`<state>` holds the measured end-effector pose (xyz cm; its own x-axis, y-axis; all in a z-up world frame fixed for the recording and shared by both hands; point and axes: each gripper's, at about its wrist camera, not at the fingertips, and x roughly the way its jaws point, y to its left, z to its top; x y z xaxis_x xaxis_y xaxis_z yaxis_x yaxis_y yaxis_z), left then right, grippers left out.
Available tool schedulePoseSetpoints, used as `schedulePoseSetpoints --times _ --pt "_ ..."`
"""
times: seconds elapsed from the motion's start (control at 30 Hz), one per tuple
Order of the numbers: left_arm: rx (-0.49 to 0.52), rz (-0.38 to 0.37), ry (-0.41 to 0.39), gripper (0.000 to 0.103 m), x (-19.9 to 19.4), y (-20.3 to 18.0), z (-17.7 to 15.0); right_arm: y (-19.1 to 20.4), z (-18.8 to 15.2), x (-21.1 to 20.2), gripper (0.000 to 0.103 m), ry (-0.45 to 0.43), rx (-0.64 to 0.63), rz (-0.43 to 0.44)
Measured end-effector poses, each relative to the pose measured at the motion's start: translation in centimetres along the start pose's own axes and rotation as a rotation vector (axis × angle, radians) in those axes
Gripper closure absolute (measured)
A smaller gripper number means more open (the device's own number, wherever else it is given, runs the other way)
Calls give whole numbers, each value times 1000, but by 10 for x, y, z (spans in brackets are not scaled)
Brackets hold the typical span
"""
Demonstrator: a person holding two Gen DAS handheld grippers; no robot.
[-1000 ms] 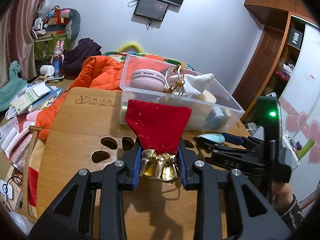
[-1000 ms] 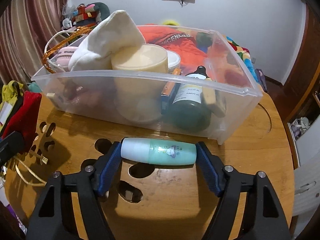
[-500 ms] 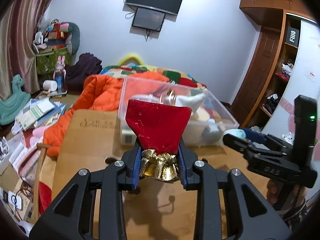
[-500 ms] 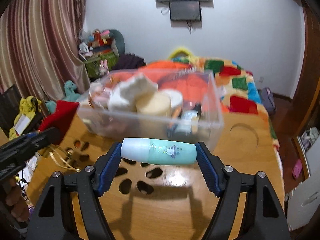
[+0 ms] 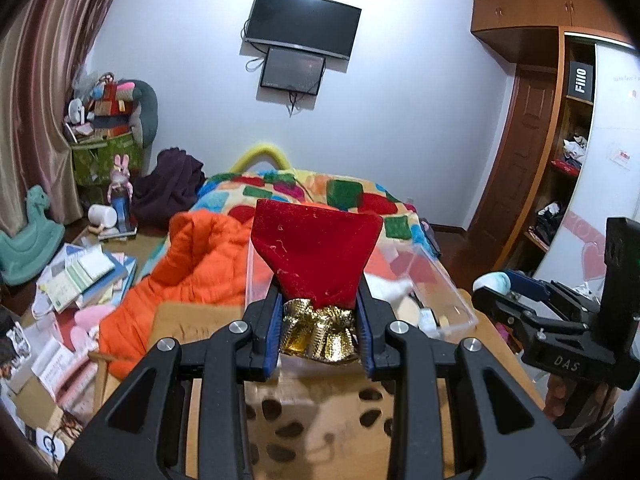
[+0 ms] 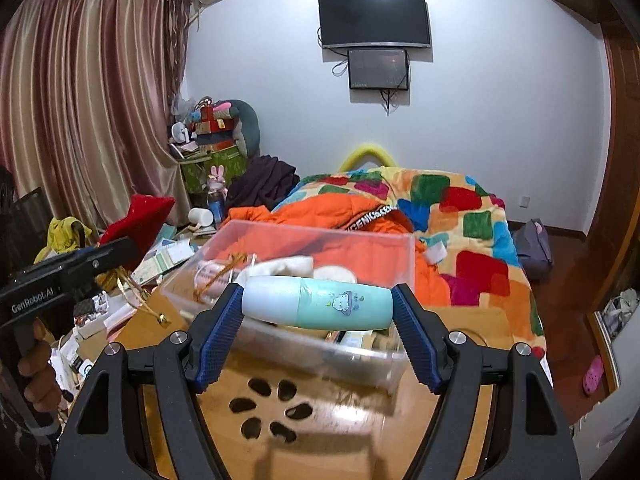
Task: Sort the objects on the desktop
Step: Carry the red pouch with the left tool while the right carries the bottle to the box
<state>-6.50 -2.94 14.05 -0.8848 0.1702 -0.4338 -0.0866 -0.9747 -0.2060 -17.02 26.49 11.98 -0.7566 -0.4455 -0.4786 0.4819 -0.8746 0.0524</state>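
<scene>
- Between the blue pads of the left gripper (image 5: 319, 326): a red velvet pouch (image 5: 316, 254) with a gold foil neck, pinched at the neck — jaws drawn in narrow on it, red body standing up above the fingertips.
- Left-wrist view: pouch is held in the air above the near end of the clear plastic bin (image 5: 452, 296); the bin sits on the wooden table (image 5: 320, 424), which has dark cut-out holes in its top.
- Right gripper (image 6: 318, 308): jaws set wide, closed on a mint-green roll-on bottle (image 6: 320, 306) lying crosswise, one end against each pad; pale cap toward the left pad, cloud cartoon on the body.
- Right-wrist view: bottle is off the table, in front of and above the bin's near wall (image 6: 320, 354).
- Bin contents — white cloth, gold cord, some jars; blurred, not further identifiable.
- Behind the table: orange jacket (image 6: 352, 216) lying on a patchwork blanket (image 6: 472, 208).
- On the wall: two dark screens (image 6: 376, 40), the smaller below the larger.
</scene>
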Motion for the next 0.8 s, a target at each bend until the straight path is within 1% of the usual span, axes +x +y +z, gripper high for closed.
schedulePoseSetpoints --times 0.13,0.33,0.47,0.63,0.73,0.8 --pt "-14 -20 16 72 19 2 14 -6 10 9 32 -11 6 -4" --pt "12 20 49 72 55 1 23 -18 19 30 32 -23 49 -8" --pt "25 37 73 72 78 1 22 -26 17 51 32 4 80 3" --pt "17 28 115 71 104 3 19 -34 20 78 32 39 85 -5" --pt "15 18 140 71 117 3 14 -37 20 91 32 48 93 9" --pt "29 25 152 70 123 1 9 -37 17 98 32 52 95 15"
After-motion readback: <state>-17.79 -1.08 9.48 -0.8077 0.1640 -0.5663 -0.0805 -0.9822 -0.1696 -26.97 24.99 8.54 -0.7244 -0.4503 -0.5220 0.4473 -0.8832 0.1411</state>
